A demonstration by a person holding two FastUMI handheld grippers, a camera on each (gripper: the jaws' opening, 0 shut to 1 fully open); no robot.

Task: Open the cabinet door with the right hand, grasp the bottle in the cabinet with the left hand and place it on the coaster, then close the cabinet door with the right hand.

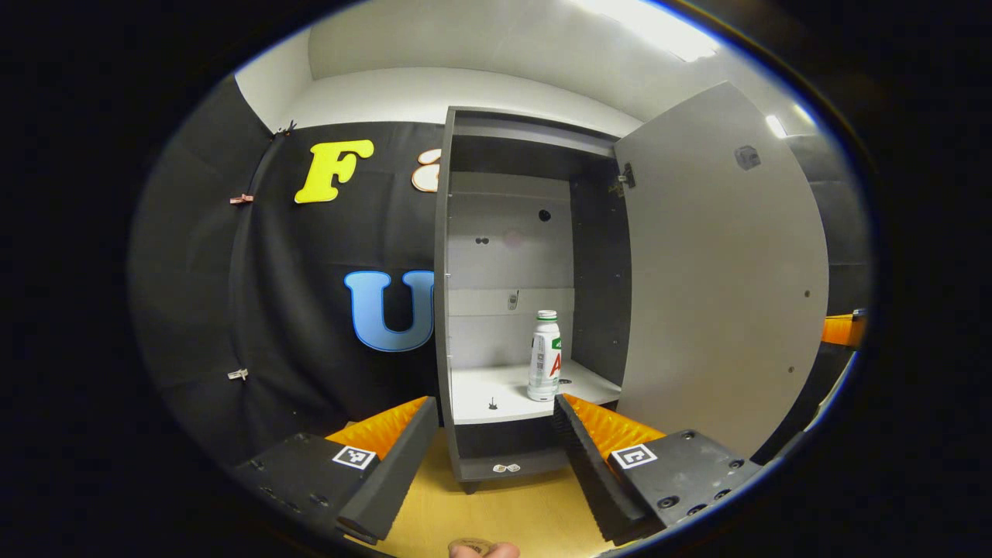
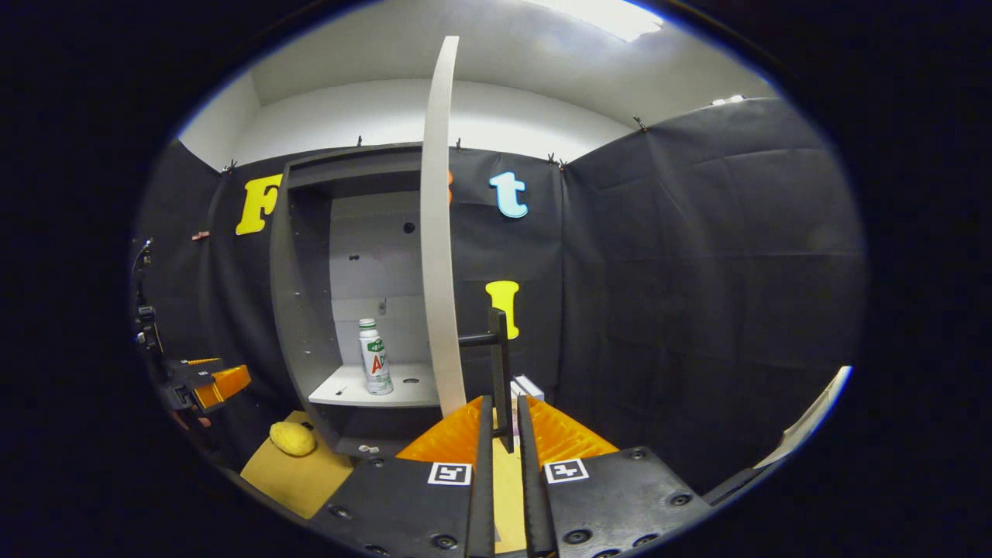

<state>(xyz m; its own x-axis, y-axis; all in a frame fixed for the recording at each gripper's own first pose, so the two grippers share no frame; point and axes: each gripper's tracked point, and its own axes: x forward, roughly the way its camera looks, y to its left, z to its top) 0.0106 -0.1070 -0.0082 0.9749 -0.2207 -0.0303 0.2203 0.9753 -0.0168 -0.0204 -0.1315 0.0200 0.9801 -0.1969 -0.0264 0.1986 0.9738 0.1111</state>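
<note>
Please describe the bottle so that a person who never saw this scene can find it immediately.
Find the grey cabinet with its door swung open. On its white shelf stands one upright white bottle with a pale cap. Nothing else on the shelf is tall.

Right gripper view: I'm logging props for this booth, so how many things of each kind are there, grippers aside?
Cabinet: 1
Cabinet door: 1
Bottle: 1
Yellow lemon-like object: 1
Small box behind the door handle: 1
Total: 5
</note>
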